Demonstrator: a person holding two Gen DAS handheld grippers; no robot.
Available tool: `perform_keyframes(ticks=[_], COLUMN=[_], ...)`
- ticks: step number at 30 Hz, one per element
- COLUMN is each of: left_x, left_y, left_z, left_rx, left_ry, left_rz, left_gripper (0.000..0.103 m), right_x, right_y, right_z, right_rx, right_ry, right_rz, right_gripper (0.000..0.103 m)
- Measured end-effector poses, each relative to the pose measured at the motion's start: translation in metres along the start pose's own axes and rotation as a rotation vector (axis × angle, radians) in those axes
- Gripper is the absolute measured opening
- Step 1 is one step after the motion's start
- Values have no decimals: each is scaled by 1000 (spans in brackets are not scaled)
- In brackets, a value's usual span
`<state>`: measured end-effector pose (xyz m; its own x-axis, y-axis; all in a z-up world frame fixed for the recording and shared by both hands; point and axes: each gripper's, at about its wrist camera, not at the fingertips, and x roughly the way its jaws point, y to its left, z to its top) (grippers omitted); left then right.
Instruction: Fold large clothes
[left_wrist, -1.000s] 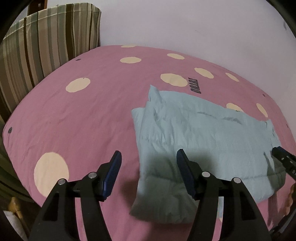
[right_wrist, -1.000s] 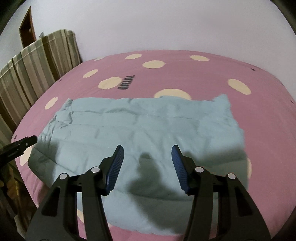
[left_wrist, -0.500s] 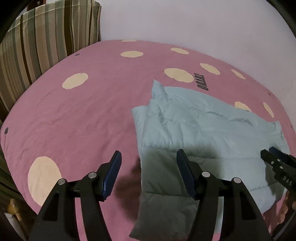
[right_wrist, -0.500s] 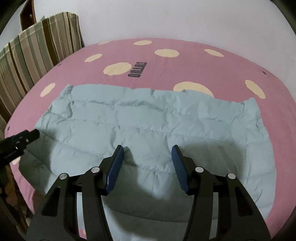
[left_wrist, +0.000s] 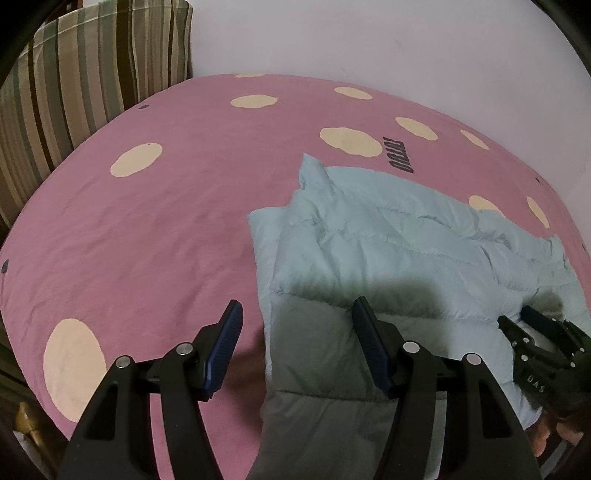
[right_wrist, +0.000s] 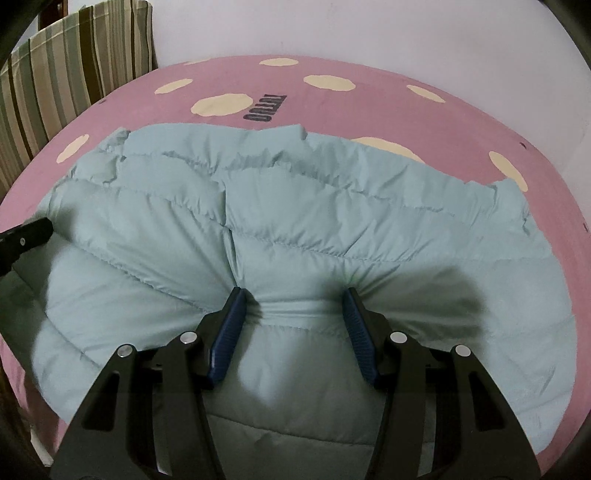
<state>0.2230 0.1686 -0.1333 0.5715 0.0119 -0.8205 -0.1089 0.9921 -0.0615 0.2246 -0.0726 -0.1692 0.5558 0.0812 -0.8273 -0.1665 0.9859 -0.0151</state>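
2 grippers over a puffy blue jacket on a pink bed

The jacket (right_wrist: 295, 229) lies on the spotty pink sheet (left_wrist: 147, 240). The right gripper (right_wrist: 291, 299) pokes into its middle, jaws apart. The left gripper (left_wrist: 295, 314) straddles its left edge, jaws apart, holding nothing.

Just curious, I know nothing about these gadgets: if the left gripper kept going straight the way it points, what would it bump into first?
Probably the left edge of the light blue puffy jacket, or the pink bedsheet beside it: the left gripper straddles that edge, fingers open. Depth is hard to judge.
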Motion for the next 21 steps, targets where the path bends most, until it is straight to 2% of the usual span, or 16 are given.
perform_keyframes(ticks=[14, 17, 21], left_x=[8, 11, 19], left_y=[-8, -11, -18], left_z=[2, 5, 12], left_rx=[18, 26, 38], left_ry=[16, 22, 40], left_rz=[19, 28, 16], left_gripper=[62, 69, 71], right_x=[2, 1, 2], right_y=[0, 0, 1], right_z=[-4, -5, -5], right_rx=[0, -1, -4], right_ry=[-10, -12, -17], right_rz=[0, -1, -3], right_gripper=[54, 54, 54])
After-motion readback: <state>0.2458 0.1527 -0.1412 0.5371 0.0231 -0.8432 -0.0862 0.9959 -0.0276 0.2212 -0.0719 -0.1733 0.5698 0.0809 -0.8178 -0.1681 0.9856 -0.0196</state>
